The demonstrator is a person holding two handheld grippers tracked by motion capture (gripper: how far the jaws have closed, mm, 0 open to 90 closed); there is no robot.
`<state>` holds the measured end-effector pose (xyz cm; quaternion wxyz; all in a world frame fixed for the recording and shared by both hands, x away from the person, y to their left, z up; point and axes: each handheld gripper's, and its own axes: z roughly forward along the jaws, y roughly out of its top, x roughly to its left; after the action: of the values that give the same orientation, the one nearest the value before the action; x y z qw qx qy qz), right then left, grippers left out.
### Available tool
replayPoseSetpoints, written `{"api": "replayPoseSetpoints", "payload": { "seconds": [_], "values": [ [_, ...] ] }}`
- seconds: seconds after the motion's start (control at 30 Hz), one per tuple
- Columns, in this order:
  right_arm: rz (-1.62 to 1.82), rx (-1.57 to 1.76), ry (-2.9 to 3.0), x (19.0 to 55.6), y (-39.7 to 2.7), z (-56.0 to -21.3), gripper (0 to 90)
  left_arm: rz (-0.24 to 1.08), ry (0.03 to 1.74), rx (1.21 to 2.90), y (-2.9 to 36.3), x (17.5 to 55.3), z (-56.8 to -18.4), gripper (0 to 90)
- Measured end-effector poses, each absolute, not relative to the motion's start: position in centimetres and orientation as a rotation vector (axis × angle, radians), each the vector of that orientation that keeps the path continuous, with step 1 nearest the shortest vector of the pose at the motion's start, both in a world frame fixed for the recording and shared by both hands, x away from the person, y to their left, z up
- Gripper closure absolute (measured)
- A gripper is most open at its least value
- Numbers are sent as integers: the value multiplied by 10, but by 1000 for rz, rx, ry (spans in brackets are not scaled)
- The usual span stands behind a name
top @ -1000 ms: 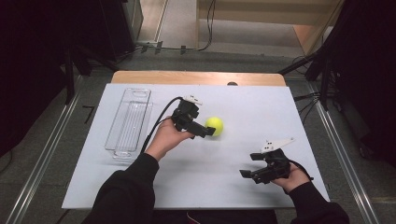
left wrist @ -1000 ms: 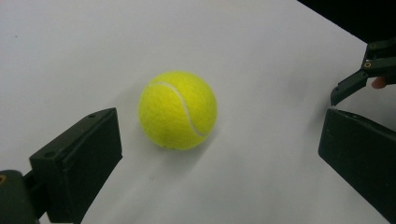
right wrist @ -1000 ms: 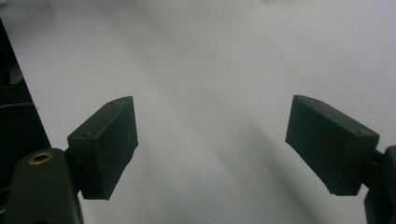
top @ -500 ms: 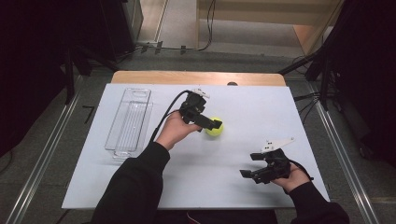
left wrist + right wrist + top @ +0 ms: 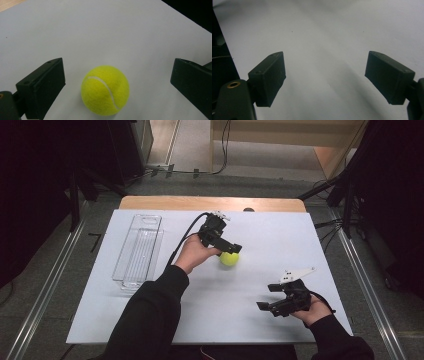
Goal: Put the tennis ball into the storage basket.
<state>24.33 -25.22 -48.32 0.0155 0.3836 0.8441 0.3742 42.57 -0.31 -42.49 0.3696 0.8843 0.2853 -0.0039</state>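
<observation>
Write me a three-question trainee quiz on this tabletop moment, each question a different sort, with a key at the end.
1. True or false: the tennis ball lies between the fingers of the left gripper, which are spread wide and not touching it.
2. Multiple choice: the clear tray on the white board holds A) the ball, B) nothing that can be seen, C) a gripper.
3. Fill the blank: the right gripper has its fingers spread over bare ____.

Key: 1 true; 2 B; 3 board.
</observation>
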Motion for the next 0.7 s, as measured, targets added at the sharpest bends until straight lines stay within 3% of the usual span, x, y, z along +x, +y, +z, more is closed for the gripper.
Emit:
{"api": "replayPoseSetpoints", "payload": {
  "seconds": [0.7],
  "values": [
    [1167,1201,2623,243,-254,-483,148,-4,748,2266,-11,430,-436,1]
  ]
}}
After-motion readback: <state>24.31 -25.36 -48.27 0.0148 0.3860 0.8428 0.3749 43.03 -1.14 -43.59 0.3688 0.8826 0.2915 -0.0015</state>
